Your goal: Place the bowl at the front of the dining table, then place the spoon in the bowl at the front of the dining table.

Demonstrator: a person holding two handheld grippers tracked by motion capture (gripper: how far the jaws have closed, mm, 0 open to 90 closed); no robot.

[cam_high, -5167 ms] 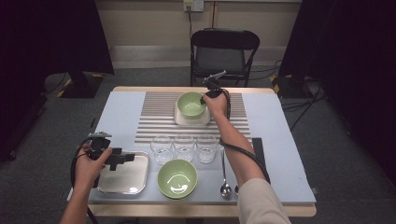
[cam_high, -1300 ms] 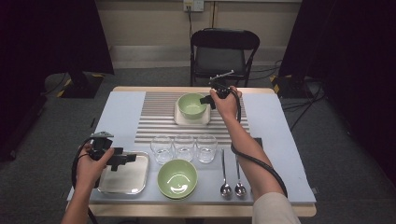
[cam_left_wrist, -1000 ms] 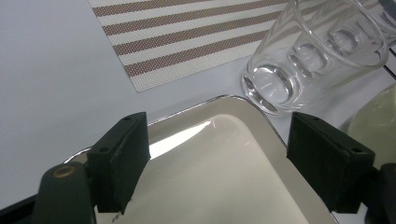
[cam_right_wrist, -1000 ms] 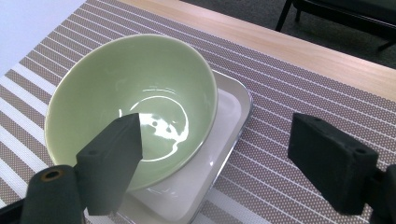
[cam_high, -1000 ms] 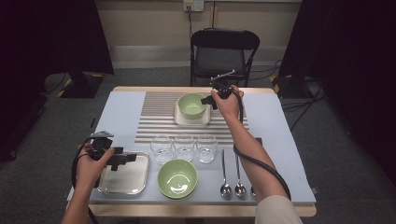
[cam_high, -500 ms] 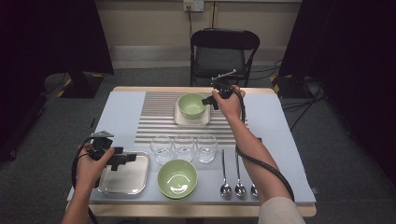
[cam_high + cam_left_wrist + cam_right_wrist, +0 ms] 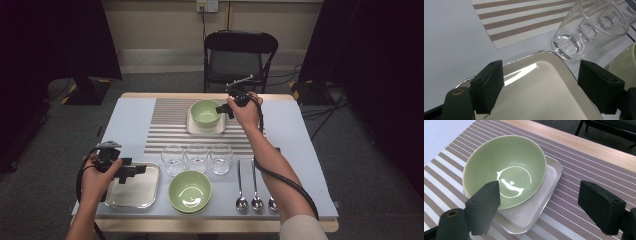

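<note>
Right gripper (image 7: pixel 223 107) jaws wide, empty, hovering just right of far green bowl (image 7: pixel 504 170) on white square plate (image 7: pixel 541 202); bowl rim lies ahead-left of jaws. Left gripper (image 7: pixel 137 170) wide, empty, over steel tray (image 7: pixel 541 92), well apart.

Black two-jaw tool (image 7: pixel 131 171) w/ square pads, black cable, pale sleeve (image 7: pixel 304 232), bare forearms

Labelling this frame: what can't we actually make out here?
- Third spoon: high view, the right forearm covers its handle.
- Glass: left gripper view, its rim runs past the top edge.
- Far bowl and tray: right gripper view, the left finger hides their near edge.
</note>
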